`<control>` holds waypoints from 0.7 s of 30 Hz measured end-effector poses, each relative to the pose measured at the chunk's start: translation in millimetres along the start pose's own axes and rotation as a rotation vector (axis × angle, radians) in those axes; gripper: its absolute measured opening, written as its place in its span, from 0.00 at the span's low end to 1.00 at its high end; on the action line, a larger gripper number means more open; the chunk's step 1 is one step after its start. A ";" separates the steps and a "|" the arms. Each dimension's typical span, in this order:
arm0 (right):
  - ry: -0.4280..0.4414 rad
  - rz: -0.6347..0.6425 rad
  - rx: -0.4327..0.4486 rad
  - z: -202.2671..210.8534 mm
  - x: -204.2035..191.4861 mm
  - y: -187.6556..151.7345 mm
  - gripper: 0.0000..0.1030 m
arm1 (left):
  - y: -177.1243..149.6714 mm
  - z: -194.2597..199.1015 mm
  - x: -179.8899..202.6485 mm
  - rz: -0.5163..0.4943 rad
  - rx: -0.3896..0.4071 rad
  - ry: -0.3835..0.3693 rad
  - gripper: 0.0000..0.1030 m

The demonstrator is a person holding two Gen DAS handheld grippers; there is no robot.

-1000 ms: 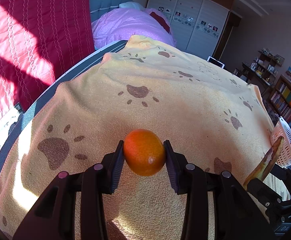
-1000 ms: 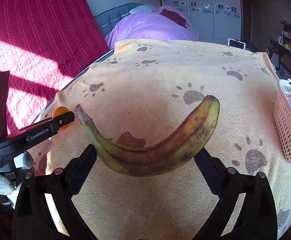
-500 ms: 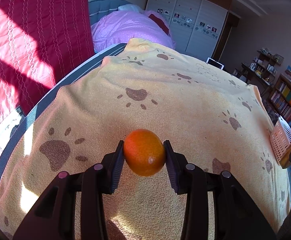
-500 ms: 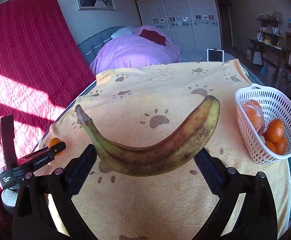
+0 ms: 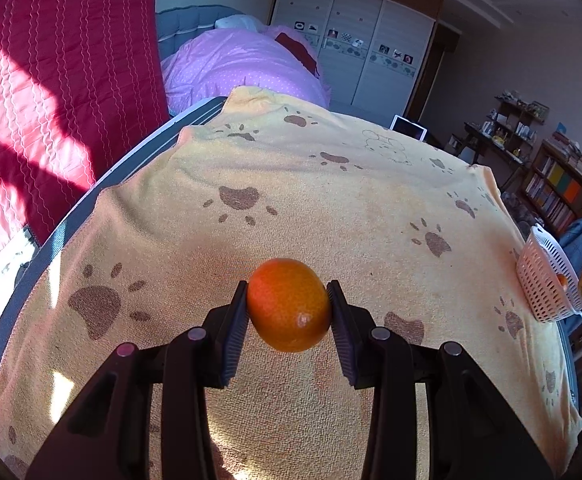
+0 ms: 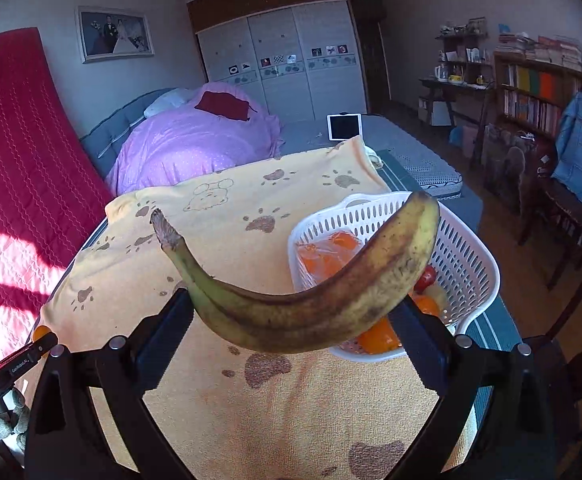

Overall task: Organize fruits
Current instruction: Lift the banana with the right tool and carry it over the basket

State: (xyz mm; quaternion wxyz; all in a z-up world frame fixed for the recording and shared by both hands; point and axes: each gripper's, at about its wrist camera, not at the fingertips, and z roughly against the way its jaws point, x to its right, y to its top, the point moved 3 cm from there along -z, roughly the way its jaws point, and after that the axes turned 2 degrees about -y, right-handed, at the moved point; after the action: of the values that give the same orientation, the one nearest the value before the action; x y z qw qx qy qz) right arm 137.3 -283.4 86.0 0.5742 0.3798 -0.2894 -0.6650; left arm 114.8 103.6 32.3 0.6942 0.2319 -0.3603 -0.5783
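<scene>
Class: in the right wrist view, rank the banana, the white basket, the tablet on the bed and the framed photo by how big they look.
1. banana, though nearness to the camera inflates it
2. white basket
3. framed photo
4. tablet

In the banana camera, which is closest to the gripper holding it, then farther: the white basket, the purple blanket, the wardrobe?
From the right gripper:
1. White basket, just behind the banana, on the right.
2. Purple blanket, on the bed, left.
3. Wardrobe, at the back wall.
</scene>
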 end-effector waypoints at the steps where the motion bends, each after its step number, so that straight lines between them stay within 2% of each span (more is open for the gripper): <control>1: -0.011 -0.005 0.000 0.0 6.4 0.9 0.96 | 0.1 0.4 2.5 -0.003 0.000 -0.005 0.38; 8: -0.058 -0.013 -0.004 -4.5 32.9 3.0 0.96 | 2.9 3.6 23.6 -0.033 0.004 -0.037 0.38; 21: -0.101 -0.016 -0.072 -38.0 43.3 -1.4 0.96 | 6.3 4.6 58.3 -0.067 0.012 -0.081 0.38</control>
State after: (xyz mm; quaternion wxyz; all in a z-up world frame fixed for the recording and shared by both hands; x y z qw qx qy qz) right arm 166.1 -323.9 56.7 0.5668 0.3272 -0.2907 -0.6979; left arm 119.4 49.0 53.4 0.6580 0.2244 -0.3836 -0.6079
